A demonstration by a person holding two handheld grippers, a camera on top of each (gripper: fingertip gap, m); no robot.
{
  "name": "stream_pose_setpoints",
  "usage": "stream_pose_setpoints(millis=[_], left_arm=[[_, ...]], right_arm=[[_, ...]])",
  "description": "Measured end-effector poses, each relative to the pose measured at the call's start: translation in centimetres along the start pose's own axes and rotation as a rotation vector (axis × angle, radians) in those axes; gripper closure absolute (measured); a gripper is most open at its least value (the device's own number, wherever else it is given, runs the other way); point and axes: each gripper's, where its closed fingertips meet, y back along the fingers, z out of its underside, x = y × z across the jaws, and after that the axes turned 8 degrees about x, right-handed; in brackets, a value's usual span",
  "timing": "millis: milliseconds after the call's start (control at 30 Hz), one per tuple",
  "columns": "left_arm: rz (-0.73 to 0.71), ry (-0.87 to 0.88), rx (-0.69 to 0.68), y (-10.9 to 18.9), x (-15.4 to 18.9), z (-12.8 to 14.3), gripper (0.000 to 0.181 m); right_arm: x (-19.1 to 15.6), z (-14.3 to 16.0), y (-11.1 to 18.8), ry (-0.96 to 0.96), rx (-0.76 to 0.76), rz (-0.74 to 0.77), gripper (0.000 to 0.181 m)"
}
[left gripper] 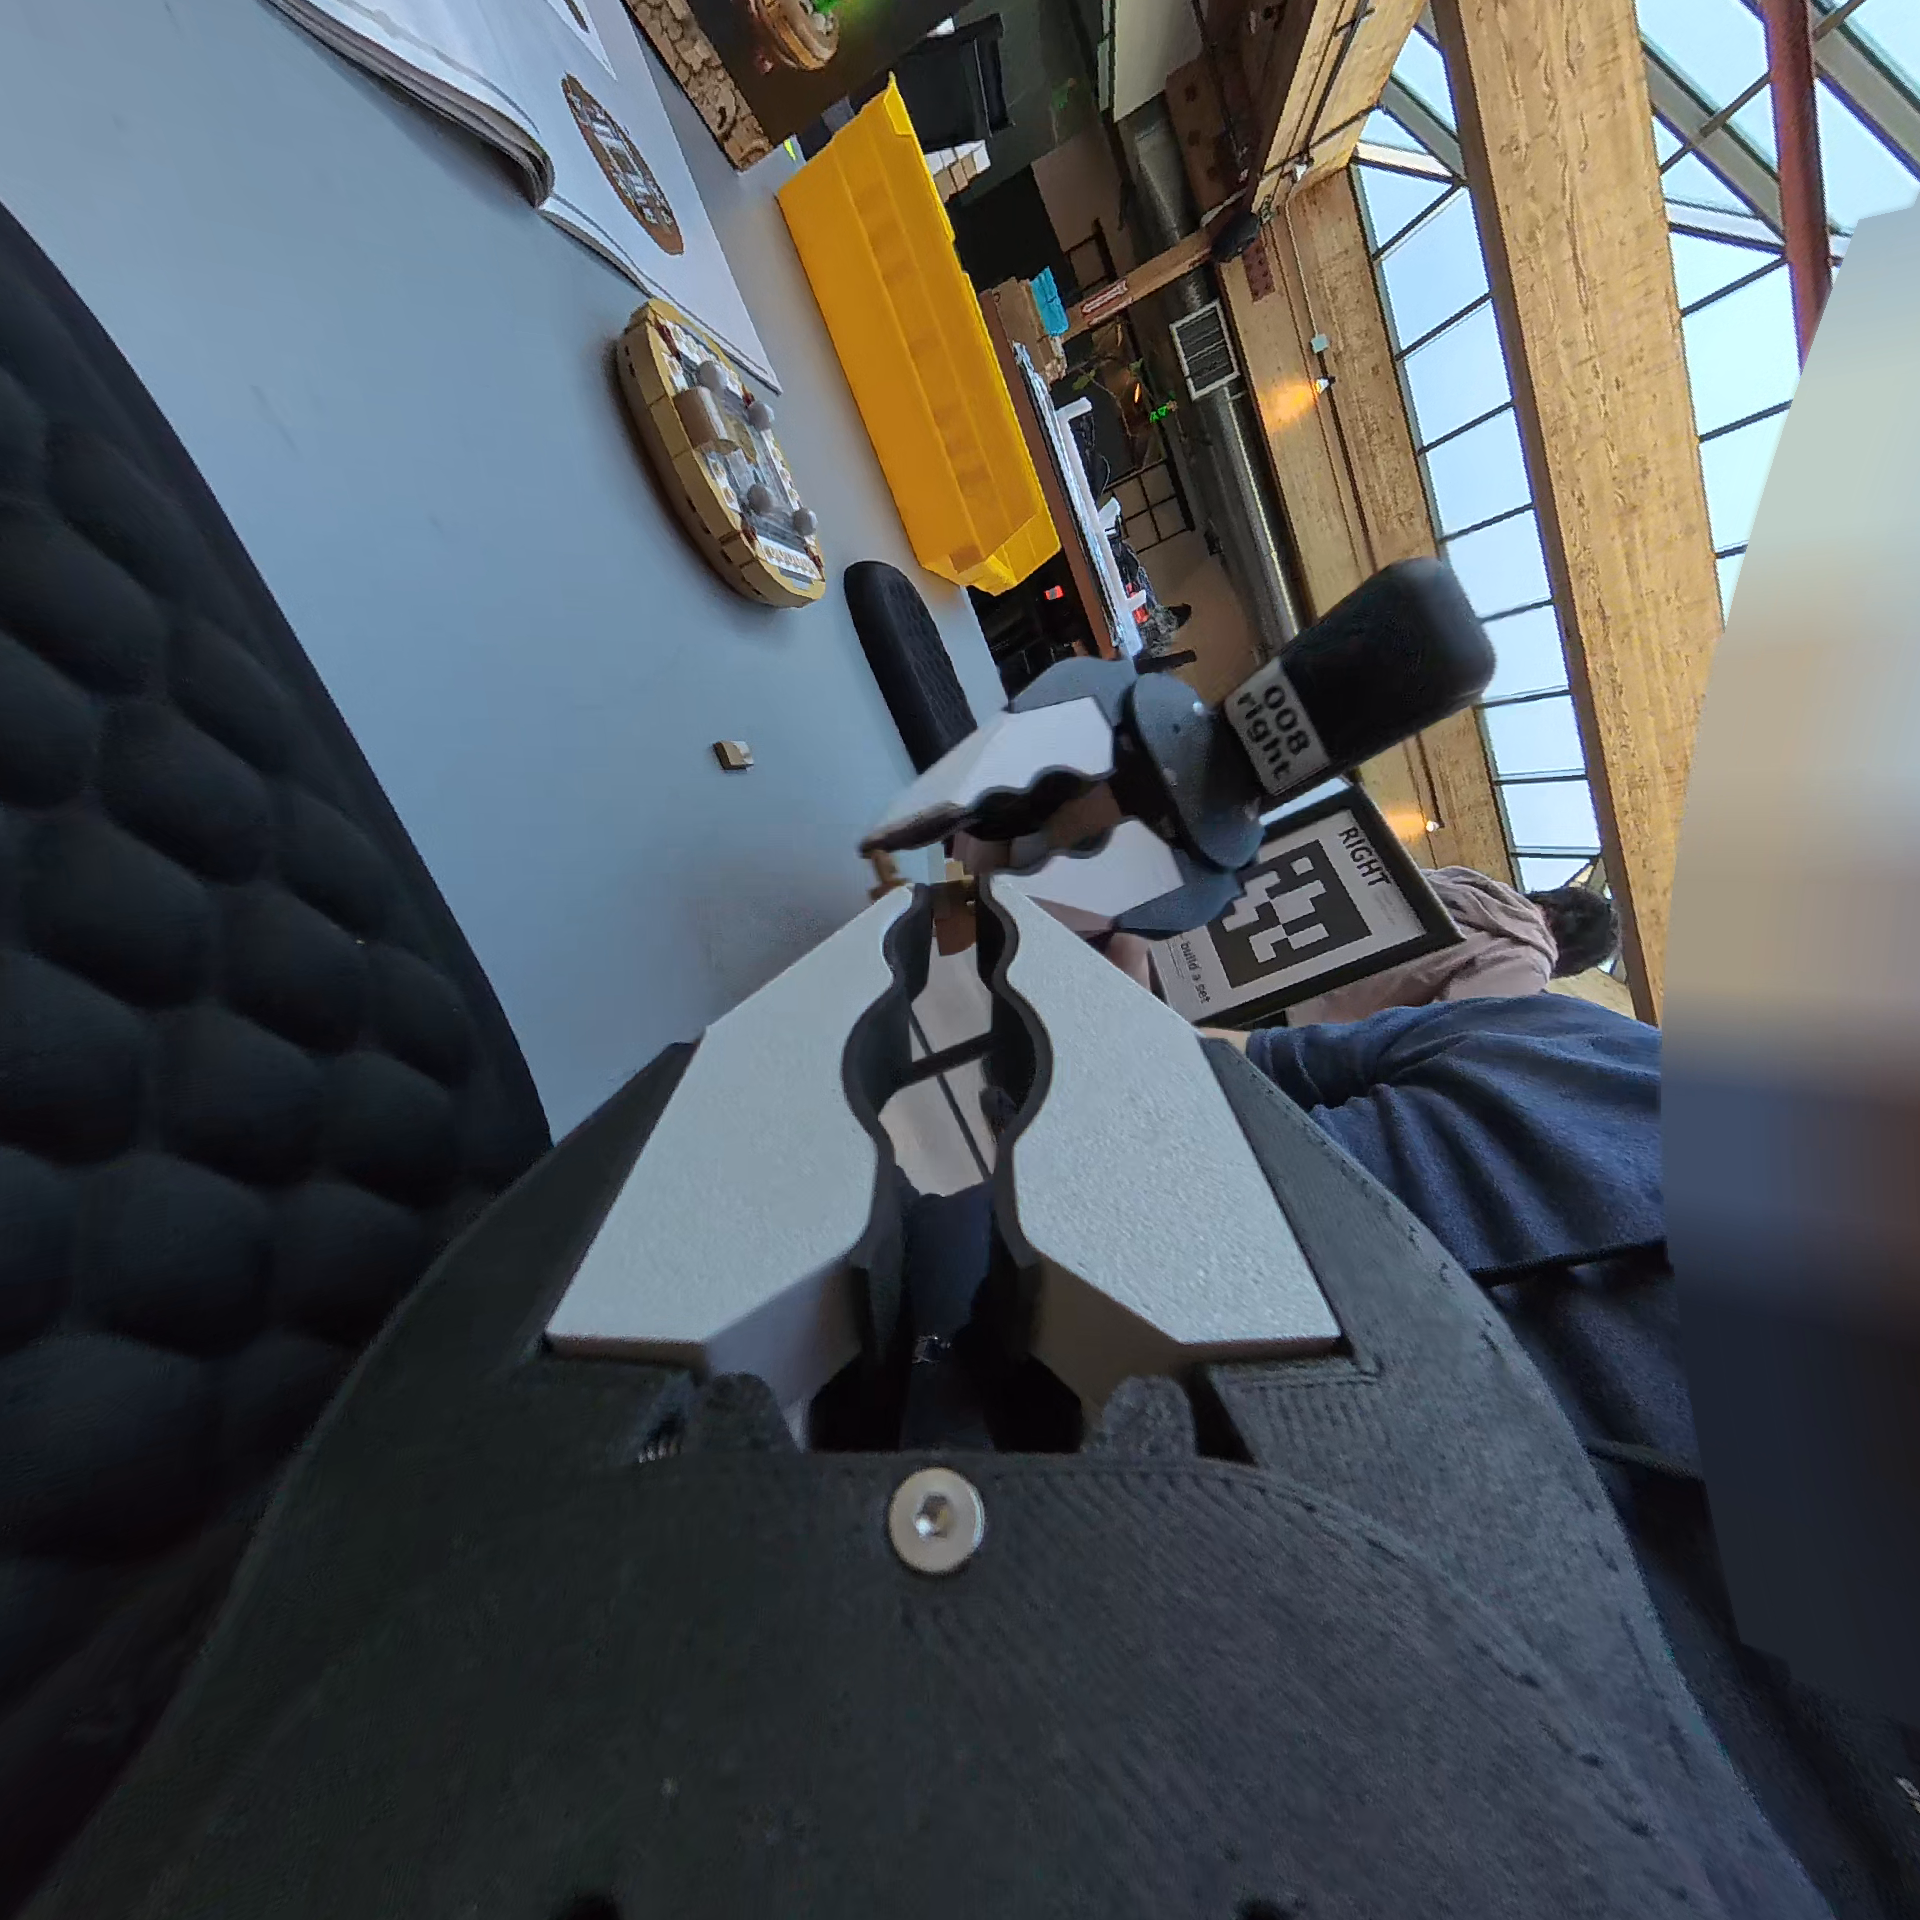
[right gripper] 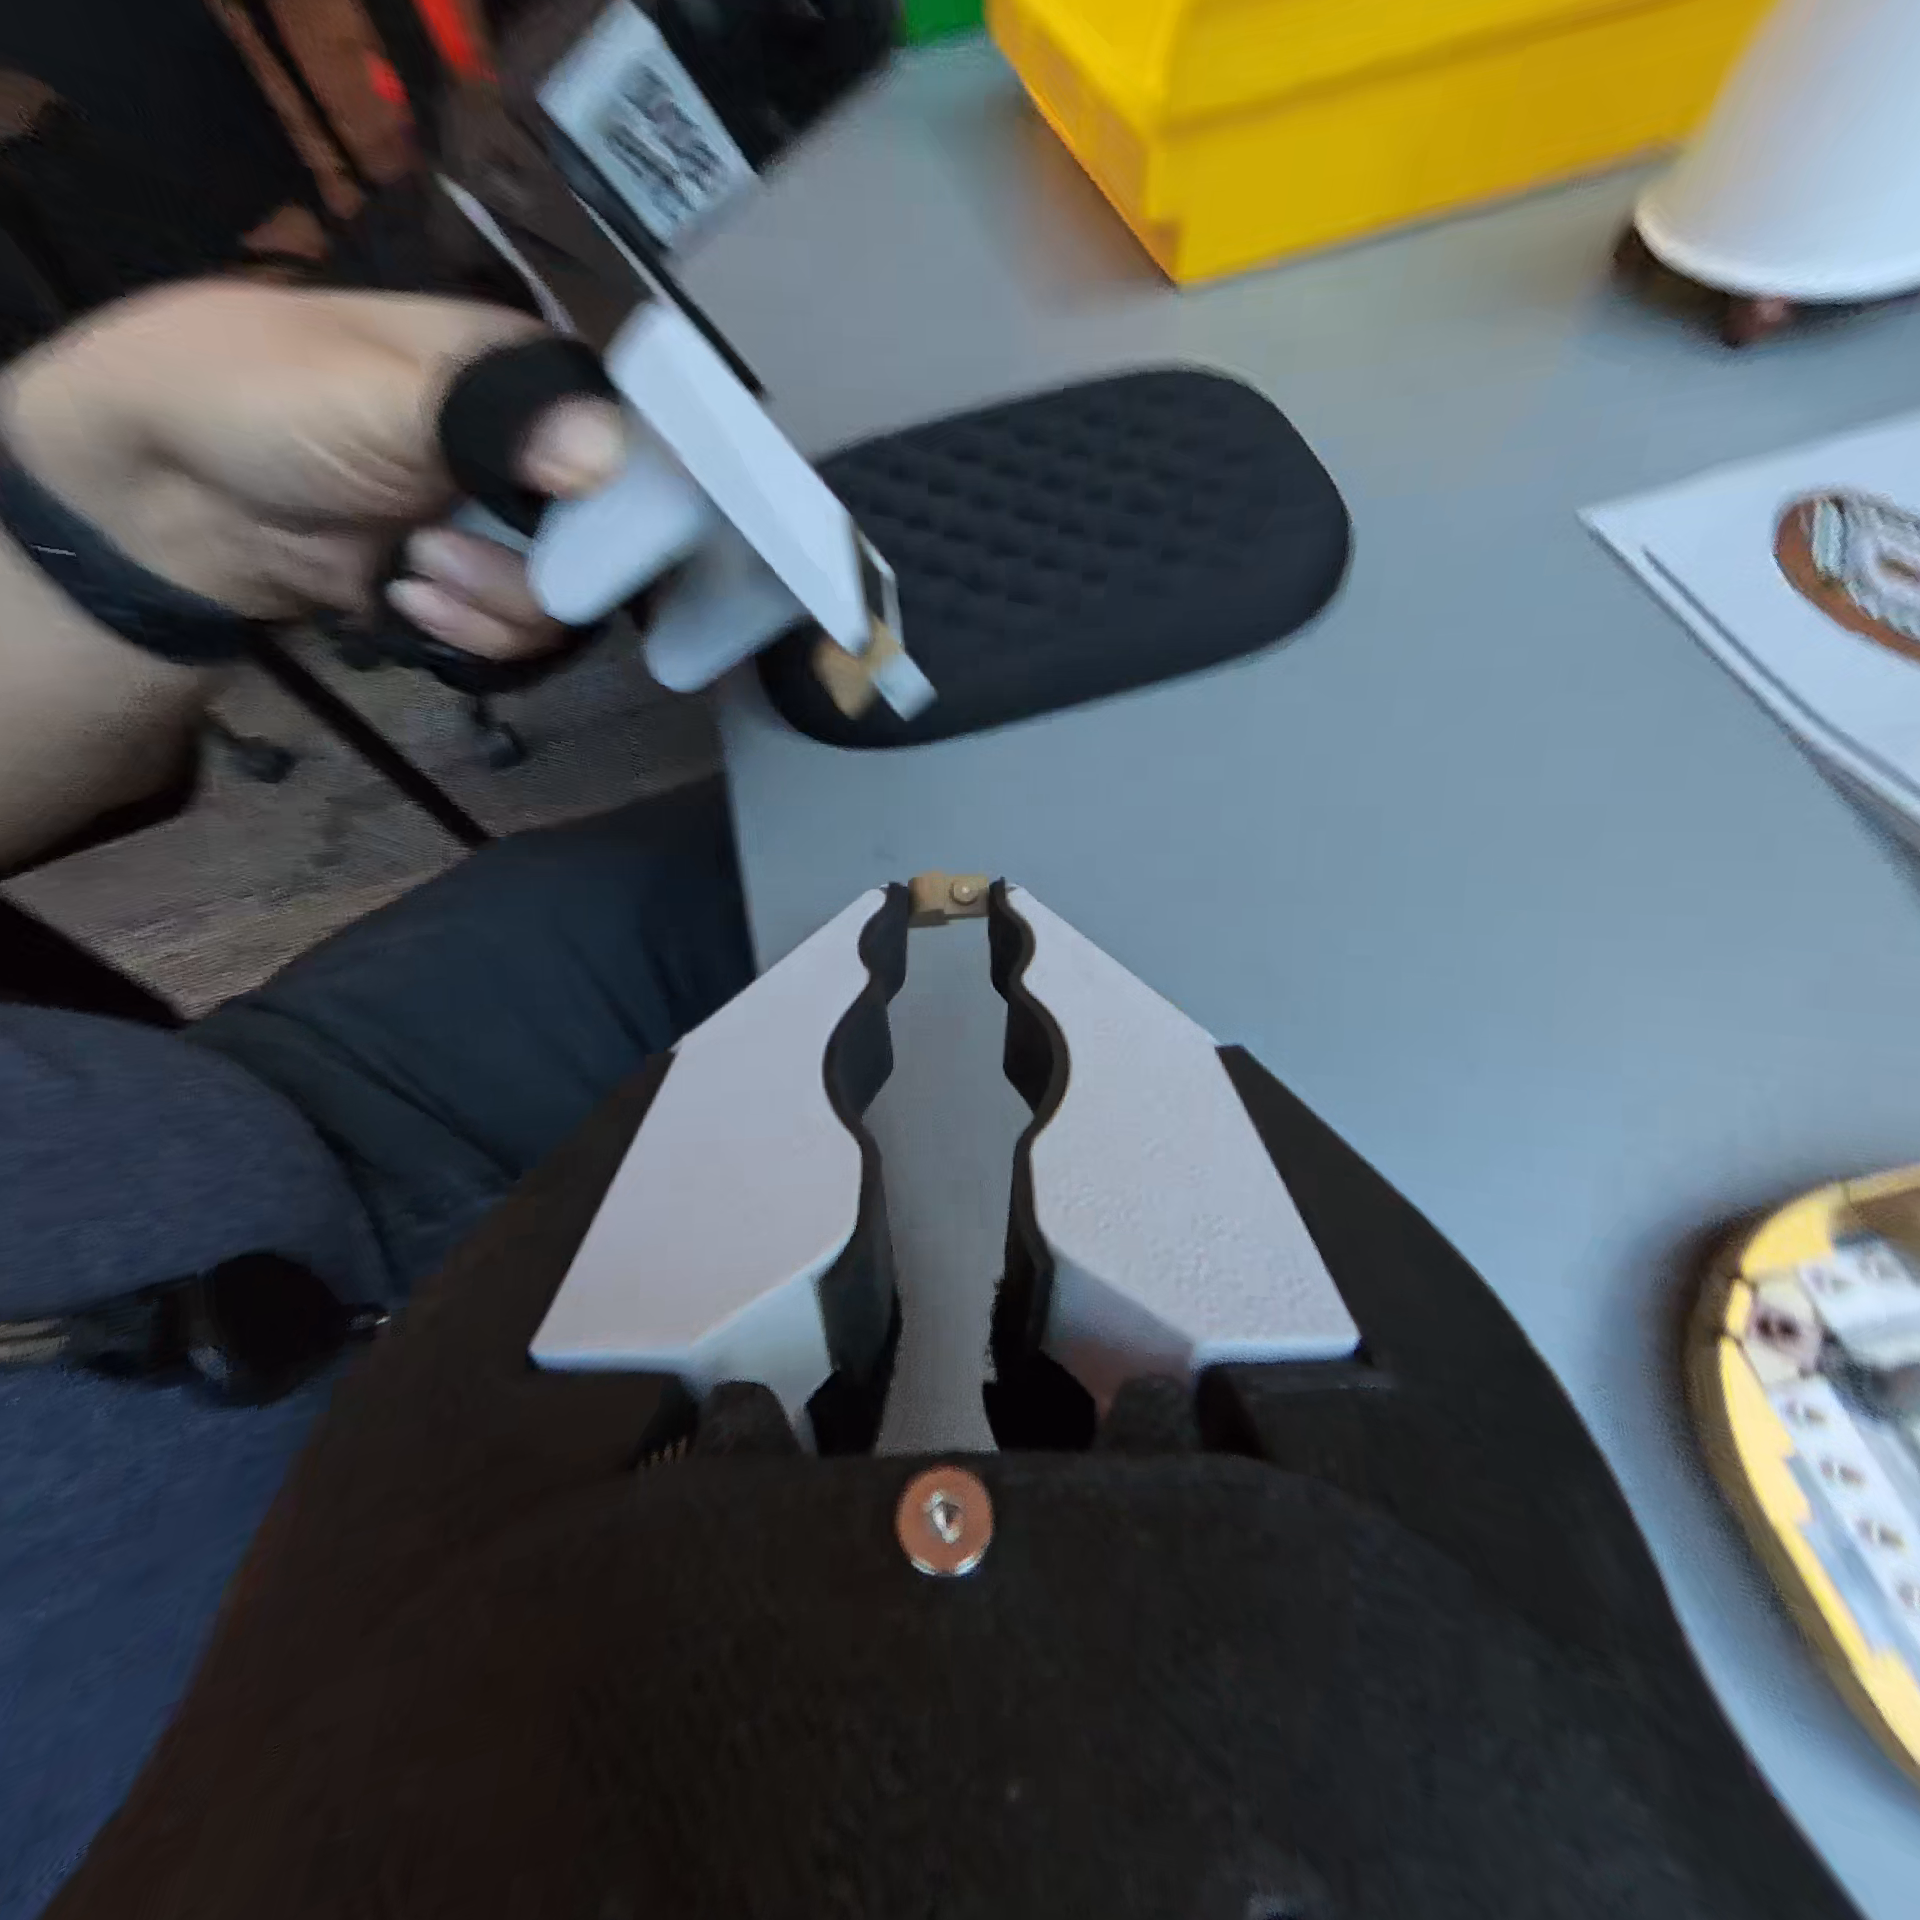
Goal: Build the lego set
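My left gripper (left gripper: pixel 951 906) is shut on a small tan lego piece (left gripper: pixel 954 925) at its tips. In the right wrist view it (right gripper: pixel 881 677) is held by a hand at the upper left, above a black pad, with the tan piece (right gripper: pixel 854 673) between its tips. My right gripper (right gripper: pixel 948 891) is shut on another small tan lego piece (right gripper: pixel 948 900). In the left wrist view it (left gripper: pixel 883 847) hangs just beyond my left tips, its piece (left gripper: pixel 883 864) close to mine but apart. The round tan-rimmed lego build (left gripper: pixel 717 447) lies on the grey table (left gripper: pixel 468 520), also at the right edge of the right wrist view (right gripper: pixel 1818 1403).
A loose tan piece (left gripper: pixel 734 754) lies on the table. A yellow bin (left gripper: pixel 914 343) (right gripper: pixel 1351 125) stands at the back. A small black pad (left gripper: pixel 909 665) (right gripper: pixel 1070 551), an open instruction booklet (left gripper: pixel 582 135) (right gripper: pixel 1766 623), a white round base (right gripper: pixel 1787 208) and a big black pad (left gripper: pixel 156 831) are around. Tip to tip, the grippers are about 5 centimetres apart. The round tan-rimmed lego build (left gripper: pixel 717 447) lies around 15 centimetres away from my right fingertips.
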Motion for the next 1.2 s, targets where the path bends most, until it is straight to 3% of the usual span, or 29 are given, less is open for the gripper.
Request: stream_pose_setpoints(millis=[33, 133, 267, 867, 1200], left_arm=[[0.018, 0.018, -0.015, -0.2, 0.2, 0.3, 0.175], [0.072, 0.062, -0.061, -0.9, 0.9, 1.4, 0.175], [0.129, 0.091, -0.083, -1.7, 1.8, 2.1, 0.175], [0.133, 0.112, -0.098, -1.9, 1.8, 2.6, 0.175], [0.120, 0.035, -0.069, -2.0, 1.6, 2.3, 0.175]], right_arm=[[-1.2, -1.4, 0.4, 0.027, 0.036, -0.076, 0.167], [-2.9, -3.9, 1.4, 0.114, 0.071, -0.224, 0.167], [-2.9, -3.3, 1.3, 0.220, -0.019, -0.278, 0.167], [-2.9, -2.2, 1.4, 0.359, -0.153, -0.251, 0.167], [-2.4, -2.3, 1.1, 0.423, -0.209, -0.193, 0.167]])
